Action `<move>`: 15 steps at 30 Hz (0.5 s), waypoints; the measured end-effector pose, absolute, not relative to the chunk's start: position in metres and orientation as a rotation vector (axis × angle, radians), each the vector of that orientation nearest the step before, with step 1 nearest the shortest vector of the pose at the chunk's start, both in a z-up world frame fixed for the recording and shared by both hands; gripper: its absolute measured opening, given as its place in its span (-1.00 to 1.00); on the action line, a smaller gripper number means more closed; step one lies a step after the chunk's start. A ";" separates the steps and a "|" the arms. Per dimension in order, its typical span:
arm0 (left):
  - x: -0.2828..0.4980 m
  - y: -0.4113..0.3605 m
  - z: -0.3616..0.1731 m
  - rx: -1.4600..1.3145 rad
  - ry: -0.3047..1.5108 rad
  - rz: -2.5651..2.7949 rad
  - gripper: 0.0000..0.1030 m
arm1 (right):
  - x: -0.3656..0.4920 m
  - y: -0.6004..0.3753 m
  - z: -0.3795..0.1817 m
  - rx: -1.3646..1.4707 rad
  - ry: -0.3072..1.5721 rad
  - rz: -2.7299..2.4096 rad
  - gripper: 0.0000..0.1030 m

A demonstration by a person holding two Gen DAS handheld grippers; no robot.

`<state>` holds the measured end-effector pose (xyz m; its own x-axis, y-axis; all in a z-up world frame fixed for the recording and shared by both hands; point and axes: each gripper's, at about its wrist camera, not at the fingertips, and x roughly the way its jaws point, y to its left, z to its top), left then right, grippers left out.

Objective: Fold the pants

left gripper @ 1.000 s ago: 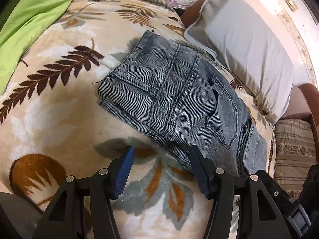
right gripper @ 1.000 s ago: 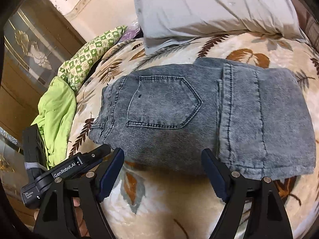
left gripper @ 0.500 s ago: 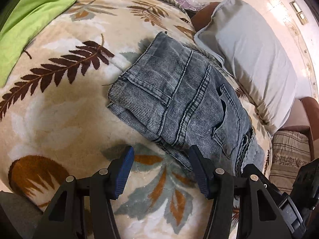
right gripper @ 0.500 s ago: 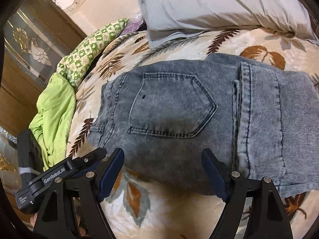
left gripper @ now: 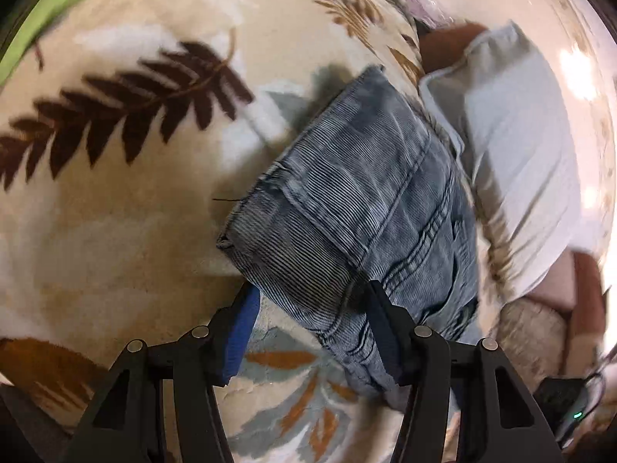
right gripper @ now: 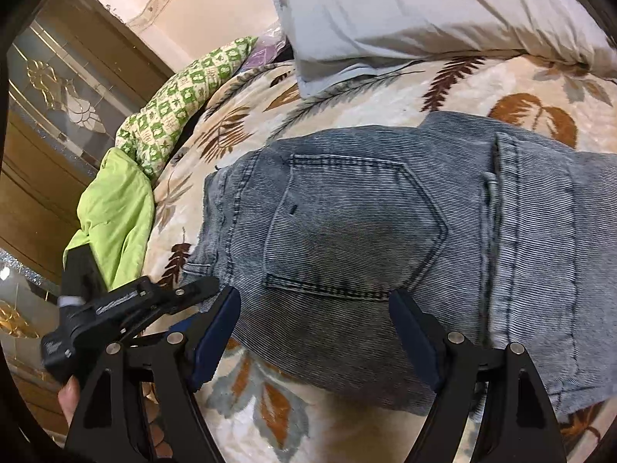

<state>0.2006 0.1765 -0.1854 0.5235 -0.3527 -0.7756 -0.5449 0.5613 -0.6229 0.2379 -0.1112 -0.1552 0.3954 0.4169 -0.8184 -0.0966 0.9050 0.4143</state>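
Grey-blue denim pants [left gripper: 358, 208] lie folded in a compact stack on a leaf-patterned blanket [left gripper: 115, 177]. In the right wrist view the pants [right gripper: 385, 239] show a back pocket facing up. My left gripper [left gripper: 310, 301] is open, its jaws straddling the near corner of the folded stack. My right gripper [right gripper: 314, 305] is open, its jaws at the near edge of the pants below the pocket. The left gripper's body [right gripper: 127, 308] shows at the left of the right wrist view, beside the waistband end.
A grey pillow [right gripper: 424, 11] lies just beyond the pants, also in the left wrist view [left gripper: 520, 154]. A lime-green cloth [right gripper: 115, 212] and a green patterned pillow [right gripper: 185, 96] lie at the bed's left. A wooden wardrobe [right gripper: 58, 115] stands behind.
Both grippers have moved in toward the pants; the left gripper's jaws now reach the stack's near corner, and the right gripper's jaws reach its near edge. Both stay open.
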 end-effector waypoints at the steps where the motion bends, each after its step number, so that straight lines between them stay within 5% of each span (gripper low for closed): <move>1: 0.198 0.177 -0.185 -1.019 1.046 0.140 0.05 | 0.240 -0.109 -0.158 0.325 1.131 0.341 0.52; 5: 0.197 0.175 -0.190 -1.009 1.031 0.171 -0.05 | 0.246 -0.100 -0.166 0.336 1.158 0.386 0.18; 10: 0.212 0.175 -0.196 -1.043 1.032 0.211 -0.06 | 0.247 -0.101 -0.169 0.369 1.161 0.390 0.18; 15: 0.224 0.157 -0.183 -0.940 1.028 0.246 -0.59 | 0.247 -0.103 -0.166 0.369 1.154 0.398 0.21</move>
<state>0.2238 0.1568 -0.1833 0.5288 -0.2357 -0.8154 -0.5793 0.6019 -0.5497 0.2469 -0.1031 -0.1659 0.3508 0.4842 -0.8015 -0.1128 0.8715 0.4772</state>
